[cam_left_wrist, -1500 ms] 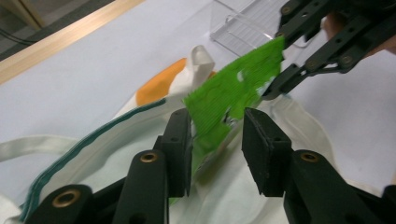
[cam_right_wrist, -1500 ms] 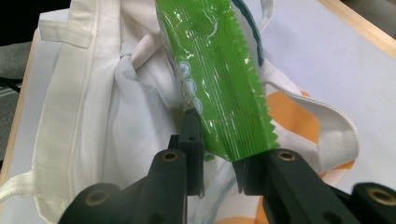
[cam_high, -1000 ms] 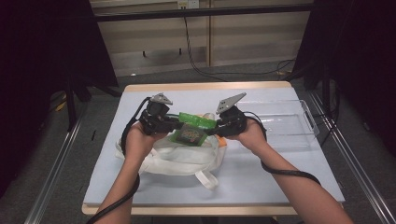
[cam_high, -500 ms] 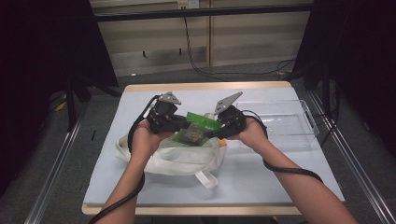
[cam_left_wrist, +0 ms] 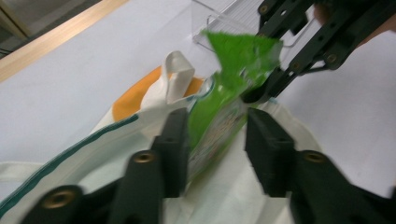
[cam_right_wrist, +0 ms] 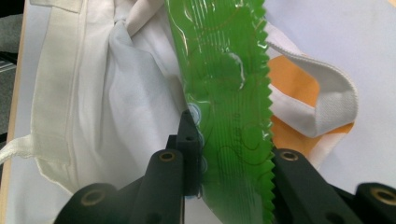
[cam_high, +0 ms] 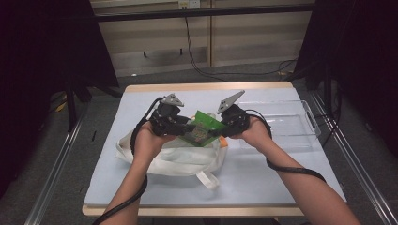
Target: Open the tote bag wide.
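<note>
While the right hand-held gripper (cam_right_wrist: pixel 224 154) pinches it, the green packet (cam_right_wrist: pixel 224 84) overhangs the bag (cam_right_wrist: pixel 93 93).

High view looks down from above; both gripper views closely share the green packet (cam_high: pixel 201 129).

A glossy green plastic packet (cam_right_wrist: pixel 224 93) with a crimped, saw-toothed edge lies over a matt white cloth bag (cam_high: pixel 173 157) with woven fabric straps. At right, a clear, shiny plastic tray (cam_high: pixel 300 136). Smooth pale-blue tabletop (cam_high: pixel 263 183), wood-edged. Matt black gripper jaws.

Print on green packet (cam_left_wrist: pixel 219 126) blurred; no legible text.
</note>
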A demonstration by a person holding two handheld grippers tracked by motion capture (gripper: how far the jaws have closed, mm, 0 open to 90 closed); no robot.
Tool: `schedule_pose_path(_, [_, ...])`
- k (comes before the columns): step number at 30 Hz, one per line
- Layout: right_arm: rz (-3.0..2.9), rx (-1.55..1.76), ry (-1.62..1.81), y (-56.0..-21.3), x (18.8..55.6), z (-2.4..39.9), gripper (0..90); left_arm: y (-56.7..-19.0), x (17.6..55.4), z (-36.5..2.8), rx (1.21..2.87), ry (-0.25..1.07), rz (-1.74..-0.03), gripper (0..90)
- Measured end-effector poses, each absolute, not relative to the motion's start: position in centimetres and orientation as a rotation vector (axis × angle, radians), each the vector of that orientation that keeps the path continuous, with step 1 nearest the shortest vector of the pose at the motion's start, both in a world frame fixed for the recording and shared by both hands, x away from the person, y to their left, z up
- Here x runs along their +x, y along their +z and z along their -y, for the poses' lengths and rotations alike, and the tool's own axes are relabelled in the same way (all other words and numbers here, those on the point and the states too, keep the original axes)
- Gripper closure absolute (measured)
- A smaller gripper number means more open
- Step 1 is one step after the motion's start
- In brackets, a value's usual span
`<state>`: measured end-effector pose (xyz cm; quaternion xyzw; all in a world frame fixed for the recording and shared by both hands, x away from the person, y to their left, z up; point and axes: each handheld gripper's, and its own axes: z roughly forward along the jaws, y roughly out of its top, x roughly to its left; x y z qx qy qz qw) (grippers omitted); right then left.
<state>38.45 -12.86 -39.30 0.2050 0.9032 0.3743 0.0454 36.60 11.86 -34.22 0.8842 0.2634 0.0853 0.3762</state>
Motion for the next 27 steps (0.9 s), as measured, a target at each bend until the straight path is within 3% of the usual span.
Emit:
schedule_pose_path(15, [-2.757,0.661,1.130,-38.5,38.7,12.6,74.8,-37.9,36.3,-14.3,2.255,0.193,-0.840,22.2])
schedule_pose_path(27, [-2.747,0.687,1.119,-37.2,38.9,12.7,75.1,-39.8,36.2,-15.5,2.217,0.221,-0.931,13.6])
